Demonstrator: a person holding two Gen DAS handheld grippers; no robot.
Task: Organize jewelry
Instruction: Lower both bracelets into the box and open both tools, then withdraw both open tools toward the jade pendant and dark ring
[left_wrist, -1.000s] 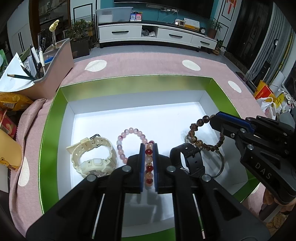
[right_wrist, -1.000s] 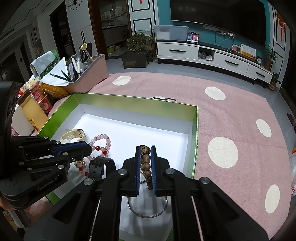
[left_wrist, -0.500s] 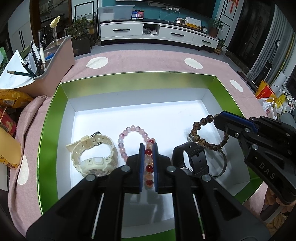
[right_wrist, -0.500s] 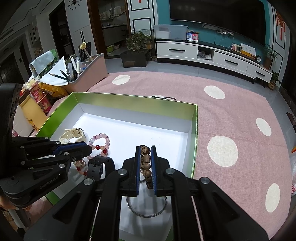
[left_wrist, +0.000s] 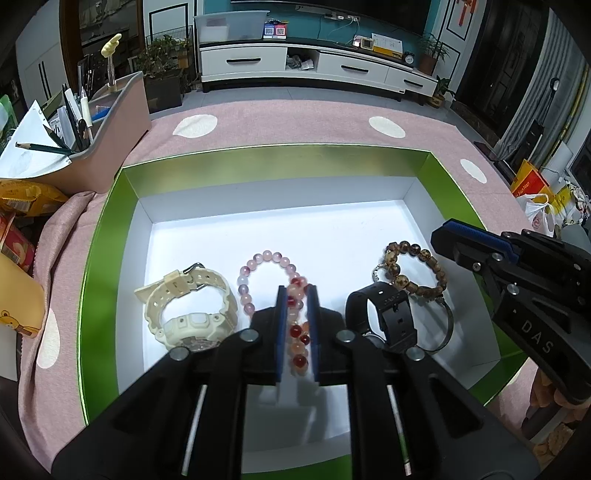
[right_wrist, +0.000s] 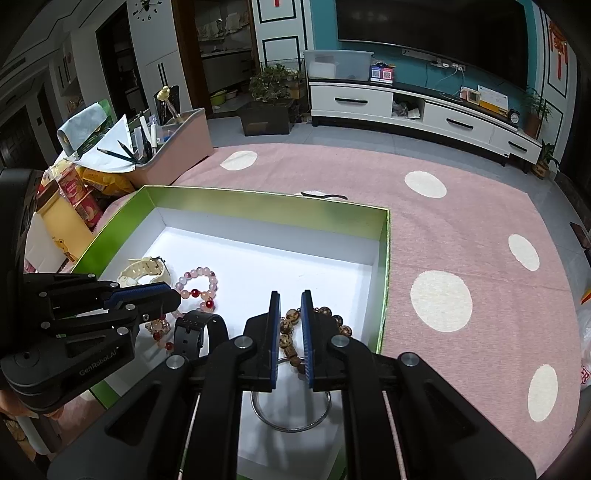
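Observation:
A green box (left_wrist: 280, 158) with a white floor holds a cream watch (left_wrist: 192, 314), a pink and red bead bracelet (left_wrist: 266, 256), a black watch (left_wrist: 388, 314), a brown bead bracelet (left_wrist: 413, 251) and a thin metal bangle (left_wrist: 448, 321). My left gripper (left_wrist: 297, 291) points down over the pink and red bracelet. Its jaws are opening, with the red beads lying loose between the pads. My right gripper (right_wrist: 290, 295) is shut on the brown bead bracelet (right_wrist: 291, 315) near the box's right wall, above the bangle (right_wrist: 291, 424).
The box sits on a pink cloth with white dots (right_wrist: 461, 240). A pink organiser with pens and paper (left_wrist: 110, 125) and snack packets (left_wrist: 22, 199) crowd the left side. A small dark object (right_wrist: 321, 195) lies on the cloth behind the box.
The left jaws have parted a little around the pink and red bracelet. Both hands and the right grip stay as they were.

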